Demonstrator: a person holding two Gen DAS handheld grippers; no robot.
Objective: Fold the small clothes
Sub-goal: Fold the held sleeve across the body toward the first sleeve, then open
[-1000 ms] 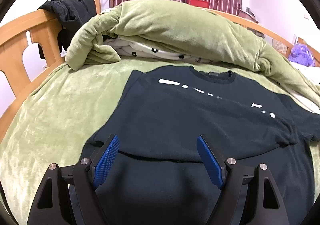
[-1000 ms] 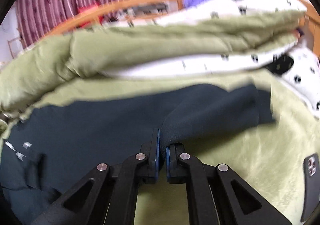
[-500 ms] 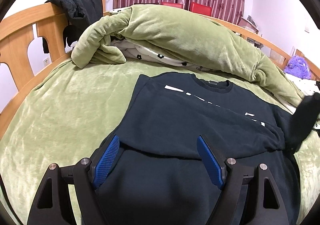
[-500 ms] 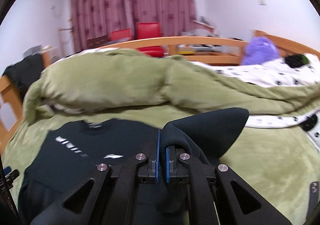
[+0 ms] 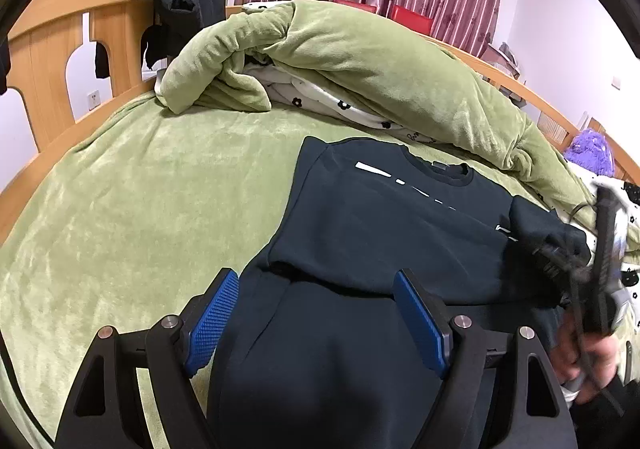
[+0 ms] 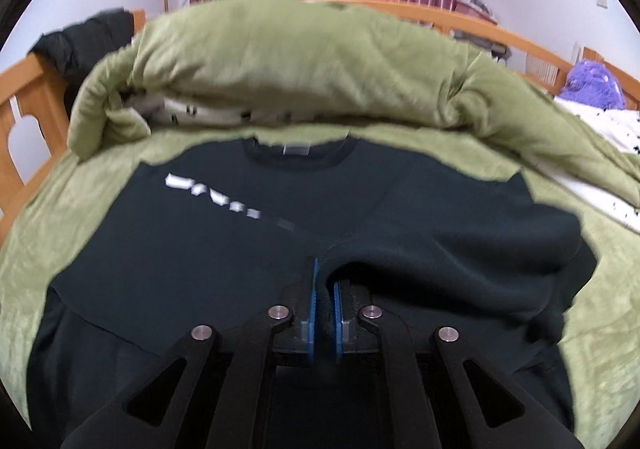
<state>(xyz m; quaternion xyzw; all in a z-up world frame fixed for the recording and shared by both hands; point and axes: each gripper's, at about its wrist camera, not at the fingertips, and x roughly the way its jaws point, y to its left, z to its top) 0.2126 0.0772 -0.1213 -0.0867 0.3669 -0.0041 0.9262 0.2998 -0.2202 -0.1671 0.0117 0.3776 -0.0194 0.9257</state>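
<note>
garment: dark sweatshirt (image 6: 224, 241) lies front-up on the green bed cover (image 5: 132, 209), collar toward the rolled green duvet (image 5: 380, 61); one sleeve already folded across the chest

right gripper (image 6: 325, 289): jaws just starting to part, sleeve cloth (image 6: 448, 249) is between the pads, drawn in over the chest

left gripper (image 5: 316, 313): jaws wide apart, nothing held, poised over the lower body of the sweatshirt

risk 1: cloth clings to the blue pads as they part, so the sleeve drags back out and the fold goes crooked

risk 2: sleeve is bunched and puffy near the shoulder; may spring up once let go

risk 3: plush cover grips the fabric, so a later fold could ruck it

left wrist view only: person's hand (image 5: 588, 353) holding the right gripper, blurred; socket in the wall by the headboard (image 5: 44, 45)

right wrist view only: pad contact with the sleeve, whole collar and label
</note>
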